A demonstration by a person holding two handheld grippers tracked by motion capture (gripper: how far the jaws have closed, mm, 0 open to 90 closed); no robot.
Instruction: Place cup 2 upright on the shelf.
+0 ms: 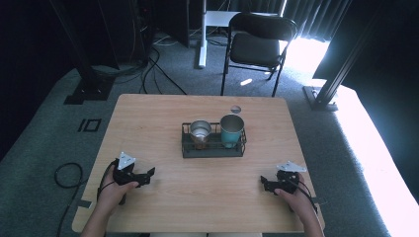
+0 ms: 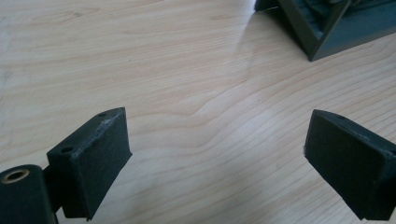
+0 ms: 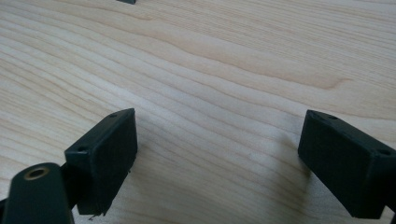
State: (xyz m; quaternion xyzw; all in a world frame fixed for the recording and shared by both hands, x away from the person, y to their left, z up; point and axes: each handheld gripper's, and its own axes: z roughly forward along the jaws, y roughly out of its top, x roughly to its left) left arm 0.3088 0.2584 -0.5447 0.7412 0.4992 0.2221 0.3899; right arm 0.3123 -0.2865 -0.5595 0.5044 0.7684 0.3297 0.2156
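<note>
A dark wire rack (image 1: 213, 148) stands at the middle of the wooden table (image 1: 163, 113). In it are a steel cup (image 1: 200, 132) on the left and a taller teal tumbler (image 1: 231, 130) on the right, both upright. My left gripper (image 1: 148, 175) rests near the front left of the table, open, with bare wood between its pads (image 2: 95, 163); a corner of the rack (image 2: 322, 28) shows beyond it. My right gripper (image 1: 264, 183) sits at the front right, also open over bare wood, pads (image 3: 105, 156) wide apart.
A small round grommet (image 1: 235, 108) is set in the table behind the rack. A black folding chair (image 1: 257, 44) and a white desk leg (image 1: 202, 34) stand on the carpet beyond the far edge. Cables trail on the floor at left.
</note>
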